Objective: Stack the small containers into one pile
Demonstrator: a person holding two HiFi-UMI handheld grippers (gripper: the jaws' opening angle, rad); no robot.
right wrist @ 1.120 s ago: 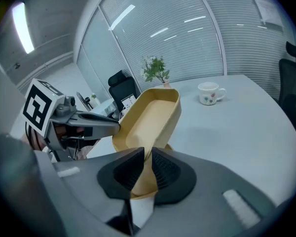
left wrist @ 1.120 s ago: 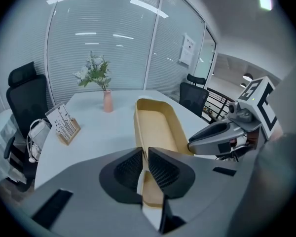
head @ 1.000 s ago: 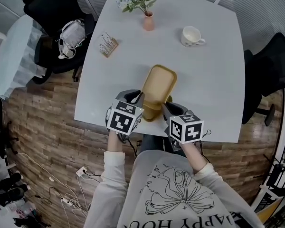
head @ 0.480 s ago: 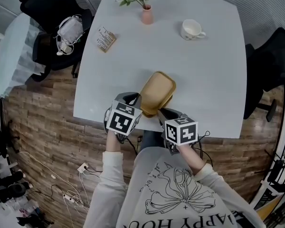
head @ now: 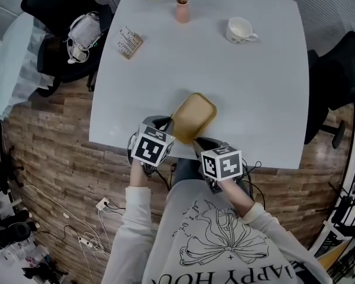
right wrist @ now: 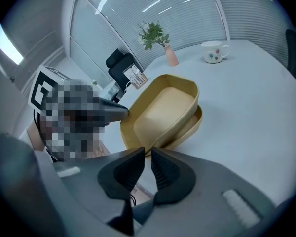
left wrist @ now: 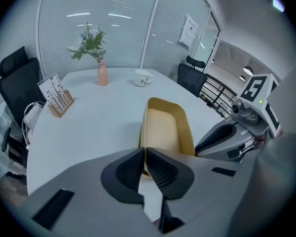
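Note:
Two tan oblong containers (head: 193, 117) sit nested near the white table's (head: 254, 99) front edge. In the right gripper view the upper container (right wrist: 163, 110) rests slightly tilted inside the lower one (right wrist: 193, 127). My left gripper (head: 168, 123) is at the pile's near left corner, shut on the container's rim (left wrist: 144, 132); the left gripper (left wrist: 144, 151) shows its pads almost touching. My right gripper (head: 200, 142) is at the near right corner. Its jaws are closing with a narrow gap, and the right gripper (right wrist: 148, 151) has the container's near edge just at its tips.
A pink vase with flowers (head: 182, 10), a white mug (head: 239, 29) and a small wooden card stand (head: 129, 42) stand at the table's far side. Black chairs (head: 65, 16) flank the table. The table's front edge (head: 165, 148) runs just under both grippers.
The upper container, held tilted up a second ago, has come down into the lower one. Both grippers drew slightly back toward the table's front edge.

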